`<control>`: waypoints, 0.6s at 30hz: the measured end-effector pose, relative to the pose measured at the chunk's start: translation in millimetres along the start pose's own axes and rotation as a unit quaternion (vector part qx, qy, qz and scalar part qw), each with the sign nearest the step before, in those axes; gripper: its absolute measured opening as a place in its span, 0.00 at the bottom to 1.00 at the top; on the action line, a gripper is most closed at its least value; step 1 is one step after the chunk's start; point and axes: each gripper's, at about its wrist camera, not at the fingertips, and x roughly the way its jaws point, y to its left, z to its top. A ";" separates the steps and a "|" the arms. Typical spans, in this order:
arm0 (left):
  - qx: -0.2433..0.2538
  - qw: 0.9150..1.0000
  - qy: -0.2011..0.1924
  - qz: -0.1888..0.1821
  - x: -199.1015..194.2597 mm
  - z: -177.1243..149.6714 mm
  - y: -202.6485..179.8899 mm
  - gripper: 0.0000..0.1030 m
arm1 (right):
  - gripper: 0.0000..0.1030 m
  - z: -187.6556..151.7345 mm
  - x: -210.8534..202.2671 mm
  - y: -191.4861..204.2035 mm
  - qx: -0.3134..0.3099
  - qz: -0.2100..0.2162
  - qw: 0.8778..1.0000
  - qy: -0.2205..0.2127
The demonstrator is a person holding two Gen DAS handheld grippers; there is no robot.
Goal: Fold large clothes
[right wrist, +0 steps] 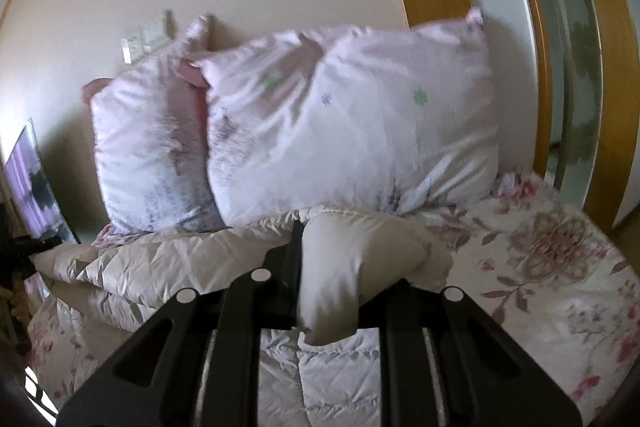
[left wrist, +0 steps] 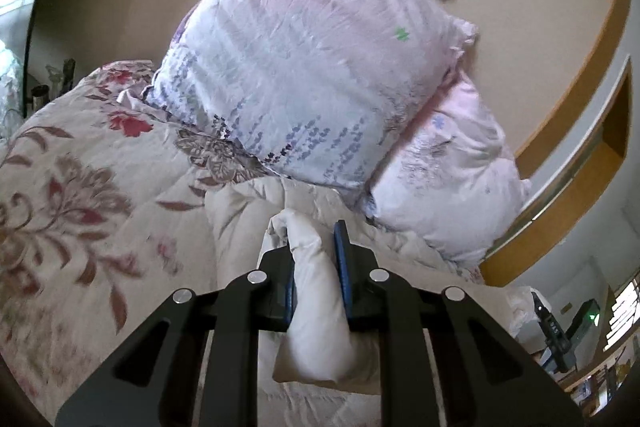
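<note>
Left wrist: left gripper [left wrist: 316,259] clamped on a thick roll of white quilt [left wrist: 316,311], blue pads [left wrist: 342,267] pressing both sides, prob so the bulky edge won't slip when lifted. Quilt lies on the floral bed [left wrist: 80,187]; pillows [left wrist: 304,67] lean on the far wall, out of the fold area.

Right wrist: right gripper [right wrist: 352,267] pinches another quilt [right wrist: 352,259] corner; right finger hidden by fabric. Rest of quilt spreads left, near pillows [right wrist: 344,131]. Two grips apart, likely to fold evenly.

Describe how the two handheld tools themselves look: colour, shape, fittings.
Both are matte black linkage frames with slotted arms and round silver pivot pins. The left tool has blue pads on its fingers. The right tool shows a black finger; no pad colour visible. No cables, markings or sleeves show.
</note>
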 end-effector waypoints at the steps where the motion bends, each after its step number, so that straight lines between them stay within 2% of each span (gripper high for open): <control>1: -0.004 1.000 0.005 0.005 9.5 1.9 1.9 0.16 | 0.16 -1.2 16.4 -4.3 0.012 -0.004 1.000 0.016; 6: -0.052 0.998 0.038 0.016 51.4 1.2 22.6 0.16 | 0.18 -11.5 79.9 -21.2 0.069 -0.018 0.993 0.089; 9: -0.086 0.995 0.046 0.005 63.0 1.1 36.0 0.16 | 0.21 -12.3 100.6 -28.2 0.105 -0.010 0.989 0.104; 11: -0.106 0.993 0.047 -0.005 67.5 2.3 41.4 0.20 | 0.34 -8.7 111.6 -31.7 0.129 -0.001 0.986 0.108; 12: -0.117 0.992 0.048 -0.013 69.9 3.4 44.1 0.26 | 0.41 -6.3 117.1 -33.4 0.143 0.003 0.984 0.108; 14: -0.142 0.988 0.045 -0.034 73.4 6.1 47.6 0.37 | 0.61 -2.8 123.3 -34.4 0.159 0.011 0.981 0.106; 16: -0.158 0.986 0.039 -0.049 75.5 9.0 47.9 0.54 | 0.67 2.5 131.4 -34.9 0.175 0.022 0.978 0.107; 18: -0.173 0.983 0.028 -0.061 76.4 12.8 47.5 0.65 | 0.71 8.2 136.5 -36.2 0.190 0.033 0.976 0.103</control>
